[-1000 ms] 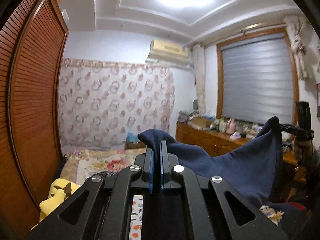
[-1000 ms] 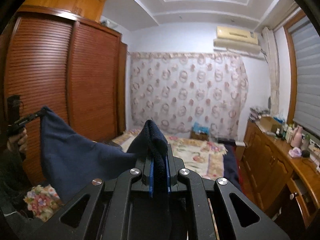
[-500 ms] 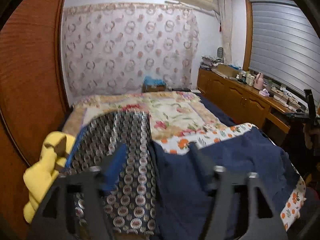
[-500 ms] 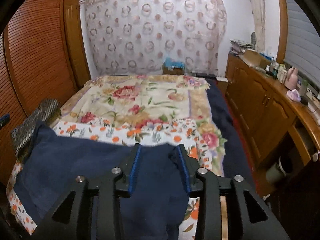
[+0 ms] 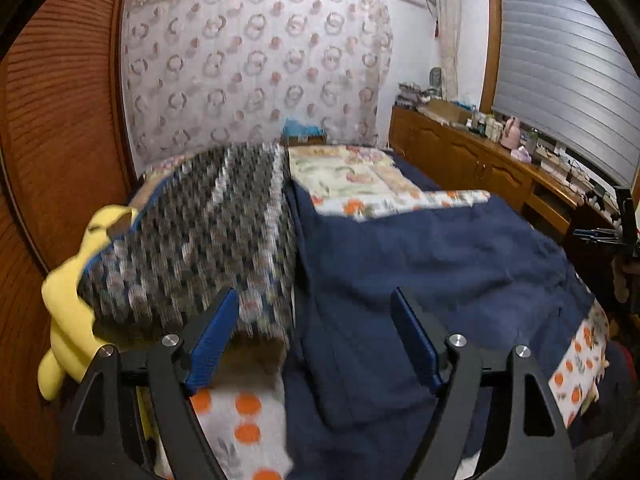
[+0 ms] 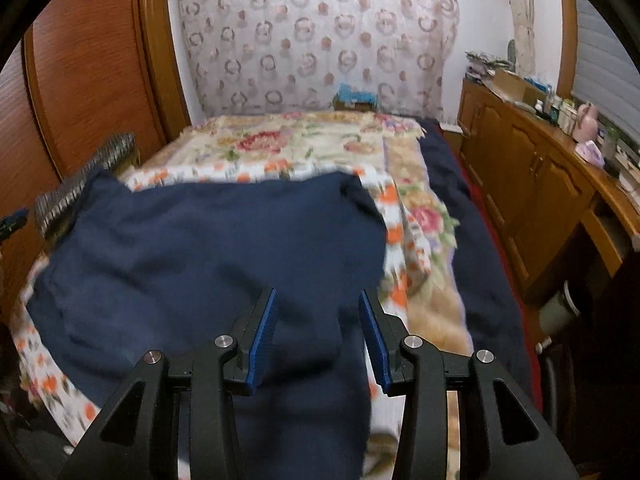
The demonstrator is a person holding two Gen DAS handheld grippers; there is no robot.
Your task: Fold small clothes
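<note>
The bed (image 6: pixel 304 148) carries the navy cloth (image 6: pixel 208 248), spread flat just ahead of both claws. It looks soft and light; take an edge. Left claw (image 5: pixel 316 336) and right claw (image 6: pixel 316 332) stand apart, gripping nothing.

Bedroom. Louvred wooden wardrobe doors (image 5: pixel 52 128) along left wall. Ring-patterned curtain (image 5: pixel 256 68) across far wall. Low wooden cabinets (image 6: pixel 532 168) on right, tops cluttered. Grey blind (image 5: pixel 560 92) drawn over window. Floral bedspread (image 6: pixel 304 144) covering bed.
</note>
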